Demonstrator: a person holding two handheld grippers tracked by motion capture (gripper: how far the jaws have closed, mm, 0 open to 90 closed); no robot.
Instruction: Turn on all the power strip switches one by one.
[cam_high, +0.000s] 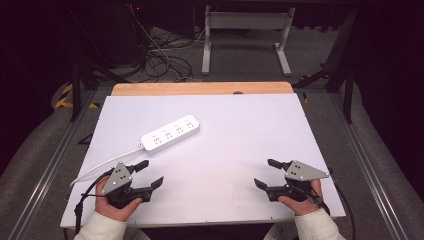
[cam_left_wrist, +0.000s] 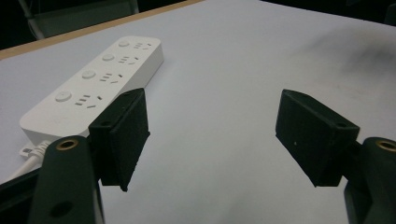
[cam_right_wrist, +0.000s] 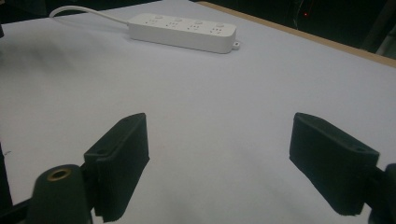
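A white power strip (cam_high: 170, 133) with several sockets lies on the white table (cam_high: 240, 130), left of centre, its white cable (cam_high: 102, 166) trailing toward the front left edge. My left gripper (cam_high: 149, 172) rests near the front left, just in front of the strip, jaws wide apart and empty. From the left gripper view the power strip (cam_left_wrist: 93, 86) sits beyond the left jaw, with my left gripper (cam_left_wrist: 215, 135) open over bare table. My right gripper (cam_high: 265, 173) is at the front right, also open and empty. In the right gripper view the power strip (cam_right_wrist: 182, 30) lies far ahead of my right gripper (cam_right_wrist: 219, 163).
A wooden strip (cam_high: 200, 88) borders the table's far edge. Beyond it on the floor stand a white frame (cam_high: 245, 35) and tangled cables (cam_high: 160, 60). Metal rails (cam_high: 55, 155) run along both sides of the table.
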